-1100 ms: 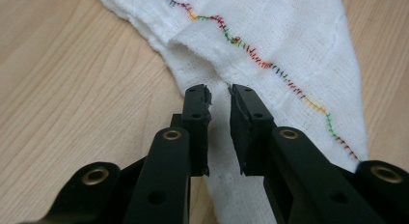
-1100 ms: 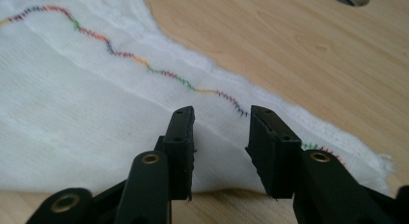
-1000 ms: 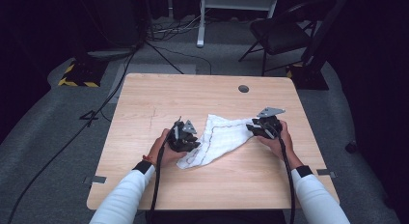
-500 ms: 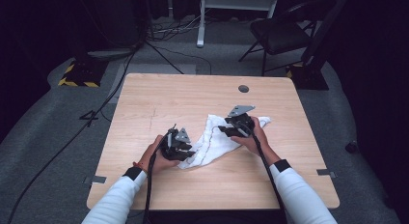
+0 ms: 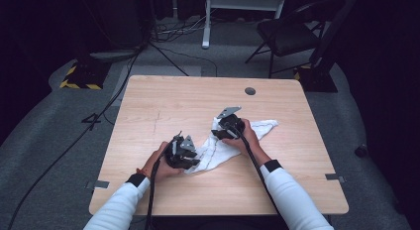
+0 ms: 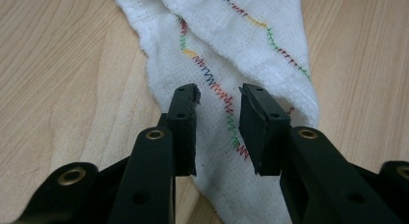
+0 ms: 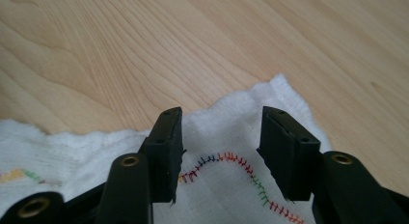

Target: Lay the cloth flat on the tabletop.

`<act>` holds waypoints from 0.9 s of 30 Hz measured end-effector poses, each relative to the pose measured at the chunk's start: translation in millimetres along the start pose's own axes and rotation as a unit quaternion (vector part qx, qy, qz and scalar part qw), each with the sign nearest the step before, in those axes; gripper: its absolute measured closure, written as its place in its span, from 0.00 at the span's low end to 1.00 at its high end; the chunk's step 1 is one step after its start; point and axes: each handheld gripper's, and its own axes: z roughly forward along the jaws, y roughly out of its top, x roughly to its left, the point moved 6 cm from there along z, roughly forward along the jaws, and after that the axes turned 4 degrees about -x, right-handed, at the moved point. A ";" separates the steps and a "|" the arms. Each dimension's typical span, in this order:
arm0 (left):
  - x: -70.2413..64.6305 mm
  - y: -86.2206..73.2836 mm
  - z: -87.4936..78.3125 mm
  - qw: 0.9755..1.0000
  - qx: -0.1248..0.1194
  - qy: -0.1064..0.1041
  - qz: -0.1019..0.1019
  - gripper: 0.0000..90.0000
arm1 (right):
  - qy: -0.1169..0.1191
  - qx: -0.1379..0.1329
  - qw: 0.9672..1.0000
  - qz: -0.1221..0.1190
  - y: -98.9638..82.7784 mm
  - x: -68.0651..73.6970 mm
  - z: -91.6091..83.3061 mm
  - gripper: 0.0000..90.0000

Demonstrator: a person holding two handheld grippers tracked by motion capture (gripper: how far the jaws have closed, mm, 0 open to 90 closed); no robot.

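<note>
On the table (image 5: 148, 106): a white cloth (image 5: 218, 150) lies crumpled near the middle, between both hands.
Left hand pose: the forearm in a white sleeve comes in from the bottom left of the high view; the hand wraps the left tongs (image 5: 187, 158) at the cloth's near left end, low over the table.
Right hand pose: the forearm reaches in from the bottom right, and the right tongs (image 5: 221, 132) sit at the cloth's far edge, with a grey three-cornered plate on top.
Left tongs state: the jaws have just been opening a little; they stand narrowly apart over the cloth (image 6: 226, 74), the fabric lying between them with nothing pinched.
Right tongs state: the jaws have just been opening; they stand parted over the cloth's edge (image 7: 226, 132), pads clear of it.
Cloth material: loose-woven white fabric, soft and fuzzy at the edges, folded over itself into a long, tapered shape.
Table material: pale wood grain, flat, with a round dark grommet (image 5: 250, 90) near the far edge.
High view adds: the cloth's whole outline and one corner pointing right past the right hand.
Gripper views add: a zigzag seam (image 6: 231, 122) in red, blue, green and yellow thread, and the weave.
</note>
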 end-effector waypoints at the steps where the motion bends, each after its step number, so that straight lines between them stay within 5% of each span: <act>1: 0.0 -0.1 0.1 1.000 -0.001 0.000 0.000 0.74 | 0.004 0.003 1.000 0.002 -1.6 0.1 2.5 0.60; 11: 0.1 -0.4 0.2 1.000 -0.002 0.000 -0.001 0.74 | 0.022 -0.004 1.000 -0.007 -2.8 2.1 1.0 0.95; 16: 0.0 -0.4 0.2 1.000 -0.003 -0.001 -0.004 0.74 | 0.022 -0.020 1.000 -0.005 -2.0 1.5 -6.7 0.97; 27: -0.5 0.5 0.7 1.000 -0.001 0.002 -0.005 0.74 | 0.034 -0.062 0.997 -0.023 -3.8 1.5 -54.5 0.99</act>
